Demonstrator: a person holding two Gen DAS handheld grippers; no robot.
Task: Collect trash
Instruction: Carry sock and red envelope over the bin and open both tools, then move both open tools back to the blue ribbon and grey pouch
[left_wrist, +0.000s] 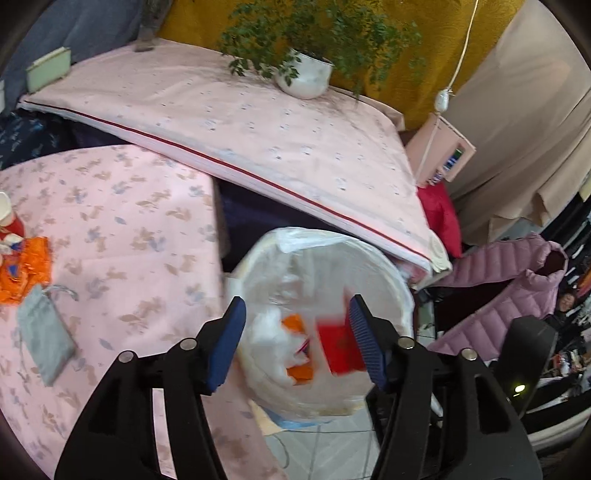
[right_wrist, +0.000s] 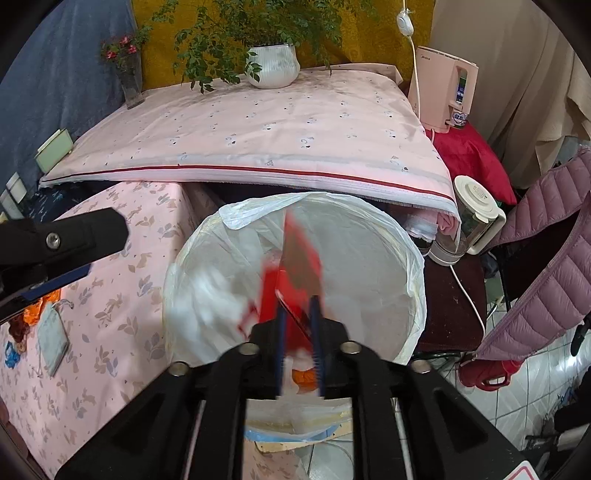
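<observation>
Both views looked down into a white plastic-lined trash bin (left_wrist: 325, 325) that stood on the floor against the corner of a desk (left_wrist: 122, 236) draped in a pink floral cloth.

Left gripper (left_wrist: 295, 336): its blue-padded fingers (left_wrist: 229, 343) stood wide apart above the bin mouth, and nothing lay between them. A blurred red piece of trash (left_wrist: 338, 347) appeared just inside the right-hand finger, over the liner; whether it touched that finger could not be told. White crumpled scraps and orange scraps (left_wrist: 295, 325) lay at the bottom of the bin.

Right gripper (right_wrist: 298, 332): its fingers (right_wrist: 279, 347) stood narrowly parted over the bin (right_wrist: 369, 266), with a red wrapper (right_wrist: 295, 269), smeared by motion, between them and reaching up past the tips. Whether the pads pressed on the wrapper could not be told from the blur.

On the desk, at the left edge of the left wrist view, remained an orange wrapper (left_wrist: 22, 269) and a grey drawstring pouch (left_wrist: 46, 339), just beside each other.

Behind the bin, a second surface under a pink sheet (right_wrist: 258, 133) carried a potted plant (right_wrist: 273, 64) in a white pot. A pink appliance (right_wrist: 445, 96) stood to its right, and a mauve quilted jacket (right_wrist: 546, 258) hung at the right edge.
</observation>
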